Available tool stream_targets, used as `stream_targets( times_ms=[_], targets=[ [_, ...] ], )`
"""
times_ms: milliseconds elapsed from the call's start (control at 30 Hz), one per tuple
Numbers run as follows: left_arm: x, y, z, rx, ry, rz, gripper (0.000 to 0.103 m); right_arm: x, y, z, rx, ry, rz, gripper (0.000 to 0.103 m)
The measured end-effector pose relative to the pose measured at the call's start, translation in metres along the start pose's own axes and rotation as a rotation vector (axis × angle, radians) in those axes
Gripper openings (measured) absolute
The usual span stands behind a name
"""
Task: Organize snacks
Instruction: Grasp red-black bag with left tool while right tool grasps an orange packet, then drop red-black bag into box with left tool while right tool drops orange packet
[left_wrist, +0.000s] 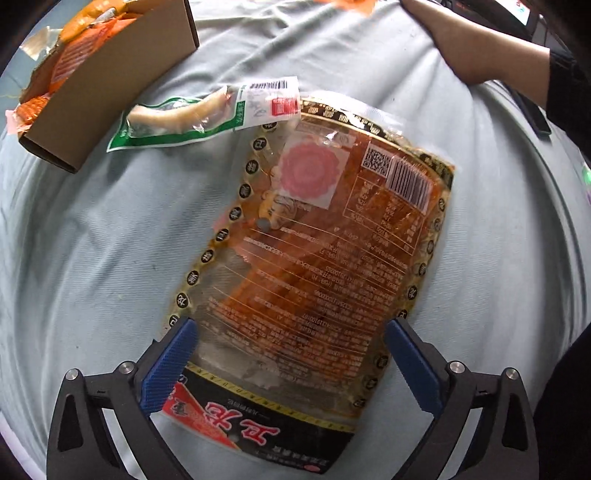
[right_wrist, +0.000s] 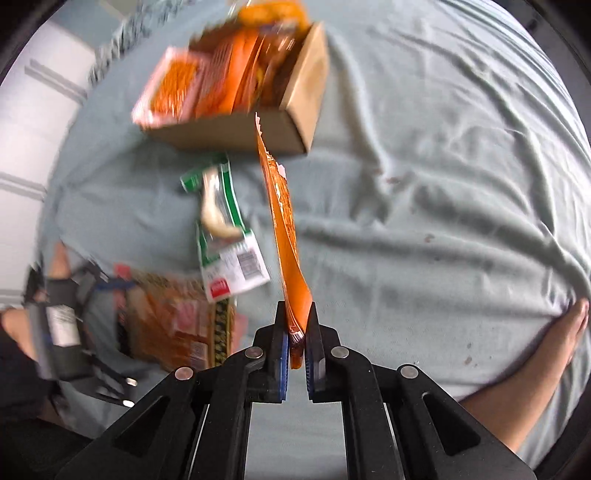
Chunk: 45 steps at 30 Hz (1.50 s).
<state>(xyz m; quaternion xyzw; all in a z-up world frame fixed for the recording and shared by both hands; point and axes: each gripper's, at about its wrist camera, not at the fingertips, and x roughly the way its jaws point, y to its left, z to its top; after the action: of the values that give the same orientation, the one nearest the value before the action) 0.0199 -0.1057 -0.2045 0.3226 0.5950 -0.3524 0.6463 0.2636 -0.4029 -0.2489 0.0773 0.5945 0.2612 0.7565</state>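
In the left wrist view my left gripper is open, its blue fingers either side of a large orange snack pouch with a black-and-gold border lying flat on the pale cloth. A green-edged packet with a pale chicken foot lies beyond it. In the right wrist view my right gripper is shut on a thin orange snack packet, held edge-on above the cloth and pointing towards the cardboard box. The green-edged packet and the large pouch lie to the left.
The cardboard box at the far left holds several orange snack packets. A wrinkled pale blue-grey cloth covers the surface. A person's bare hand rests at the far right; it also shows in the right wrist view.
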Motion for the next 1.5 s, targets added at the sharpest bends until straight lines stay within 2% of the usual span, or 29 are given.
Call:
stream_targets(
  times_ms=[133,333,400,467,533,633,667,833,933,1067,1233,1333,1467,1500],
  targets=[
    [0.006,-0.005,0.005,0.001,0.001,0.013,0.103,-0.024,-0.024,-0.011,0.086,-0.051,0.016,0.004],
    [0.014,-0.028,0.025,0.007,0.011,0.056,0.103,-0.025,-0.019,-0.010,0.103,-0.066,0.009,0.005],
    [0.019,-0.036,0.029,0.021,0.037,0.061,0.103,-0.025,-0.018,-0.008,0.101,-0.073,0.012,0.005],
    [0.023,-0.037,0.036,-0.009,0.077,0.050,0.103,-0.018,-0.015,-0.004,0.097,-0.083,0.008,0.005],
    [0.024,-0.039,0.042,-0.039,0.091,0.037,0.095,-0.016,-0.013,-0.004,0.095,-0.087,0.010,0.004],
    [0.020,-0.046,0.044,-0.020,0.068,0.039,0.081,-0.016,-0.012,-0.003,0.089,-0.092,0.000,0.005],
    [0.018,-0.049,0.044,-0.013,0.058,0.036,0.079,-0.016,-0.013,-0.003,0.091,-0.094,-0.003,0.005],
    [0.002,-0.054,0.033,-0.029,-0.004,-0.022,0.047,-0.013,-0.015,-0.002,0.089,-0.091,-0.021,0.004],
    [-0.008,-0.058,0.024,-0.060,-0.043,-0.053,0.037,-0.015,-0.013,0.001,0.088,-0.098,-0.019,0.005],
    [-0.031,-0.048,0.011,-0.126,-0.109,-0.069,0.034,-0.022,-0.007,0.005,0.081,-0.128,-0.015,0.005],
    [-0.083,-0.012,-0.001,-0.293,-0.263,-0.131,0.033,-0.033,-0.010,0.008,0.107,-0.174,0.000,0.004],
    [-0.117,0.010,-0.003,-0.372,-0.319,-0.132,0.033,-0.033,-0.016,0.007,0.127,-0.178,0.009,0.005],
    [-0.160,0.026,0.009,-0.374,-0.396,-0.090,0.033,-0.033,-0.020,0.005,0.139,-0.180,0.025,0.005],
    [-0.173,0.035,0.021,-0.386,-0.422,-0.073,0.033,-0.034,-0.021,0.005,0.139,-0.180,0.030,0.005]
  ],
)
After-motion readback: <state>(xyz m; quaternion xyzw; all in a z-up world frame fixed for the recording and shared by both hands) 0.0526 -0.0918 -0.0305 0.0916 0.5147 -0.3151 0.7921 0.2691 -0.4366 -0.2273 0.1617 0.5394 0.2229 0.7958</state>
